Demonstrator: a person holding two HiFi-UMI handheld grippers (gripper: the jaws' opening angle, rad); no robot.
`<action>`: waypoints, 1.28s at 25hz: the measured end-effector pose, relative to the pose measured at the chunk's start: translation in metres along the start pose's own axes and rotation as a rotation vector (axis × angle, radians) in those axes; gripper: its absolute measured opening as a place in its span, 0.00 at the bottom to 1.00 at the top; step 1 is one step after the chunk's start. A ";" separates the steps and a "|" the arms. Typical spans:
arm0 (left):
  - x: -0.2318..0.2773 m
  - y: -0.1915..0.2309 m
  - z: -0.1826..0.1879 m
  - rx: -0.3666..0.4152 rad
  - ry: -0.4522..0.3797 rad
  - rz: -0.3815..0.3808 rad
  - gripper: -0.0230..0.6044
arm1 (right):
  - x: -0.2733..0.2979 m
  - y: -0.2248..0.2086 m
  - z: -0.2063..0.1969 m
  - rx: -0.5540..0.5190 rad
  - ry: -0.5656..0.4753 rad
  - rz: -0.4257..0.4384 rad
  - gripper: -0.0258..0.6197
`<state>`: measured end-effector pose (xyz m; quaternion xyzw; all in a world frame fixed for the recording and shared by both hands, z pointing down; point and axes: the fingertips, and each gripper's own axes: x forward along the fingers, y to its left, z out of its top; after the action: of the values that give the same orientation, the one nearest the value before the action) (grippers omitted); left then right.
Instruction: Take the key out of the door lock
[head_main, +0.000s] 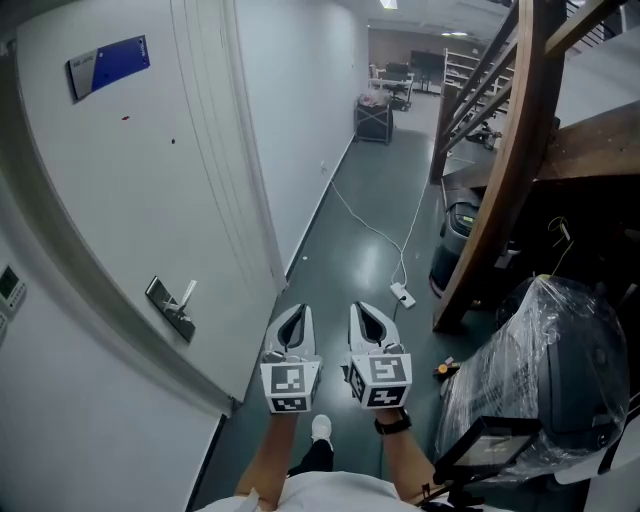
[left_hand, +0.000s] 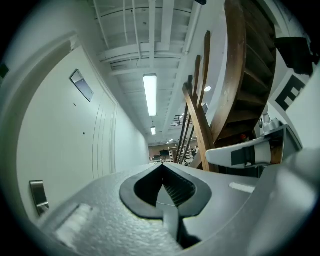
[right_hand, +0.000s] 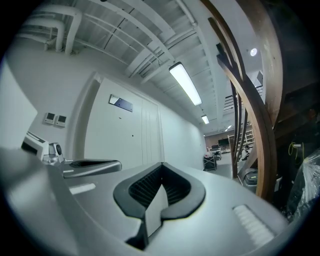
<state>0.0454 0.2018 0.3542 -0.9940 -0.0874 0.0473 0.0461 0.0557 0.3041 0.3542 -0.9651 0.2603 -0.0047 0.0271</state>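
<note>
The white door (head_main: 120, 180) fills the left of the head view. Its metal lock plate with a lever handle (head_main: 172, 306) sits low on it, and I cannot make out a key there. My left gripper (head_main: 298, 312) and right gripper (head_main: 362, 310) hang side by side in the corridor, to the right of the door and apart from it. Both point along the corridor, shut and empty. In the left gripper view the closed jaws (left_hand: 161, 169) fill the foreground, with the lock plate (left_hand: 38, 194) at far left. The right gripper (right_hand: 161, 169) likewise shows nothing between its pads.
A wooden staircase (head_main: 510, 170) rises on the right, with a plastic-wrapped bundle (head_main: 545, 370) and a black bin (head_main: 455, 245) below it. A white cable and power strip (head_main: 402, 293) lie on the grey floor. A cart (head_main: 373, 117) stands far down the corridor. A blue sign (head_main: 108, 66) is on the door.
</note>
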 end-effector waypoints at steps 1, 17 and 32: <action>0.008 0.004 -0.003 -0.017 0.004 0.007 0.04 | 0.007 -0.003 0.001 -0.007 -0.003 -0.007 0.03; 0.170 0.167 -0.001 -0.113 -0.085 0.061 0.04 | 0.245 0.027 0.006 -0.043 0.037 0.213 0.04; 0.101 0.379 -0.043 -0.036 0.013 0.676 0.04 | 0.373 0.246 -0.015 0.036 -0.020 1.038 0.04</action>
<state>0.2125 -0.1558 0.3501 -0.9676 0.2467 0.0520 0.0110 0.2545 -0.0964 0.3538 -0.7085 0.7042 0.0142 0.0449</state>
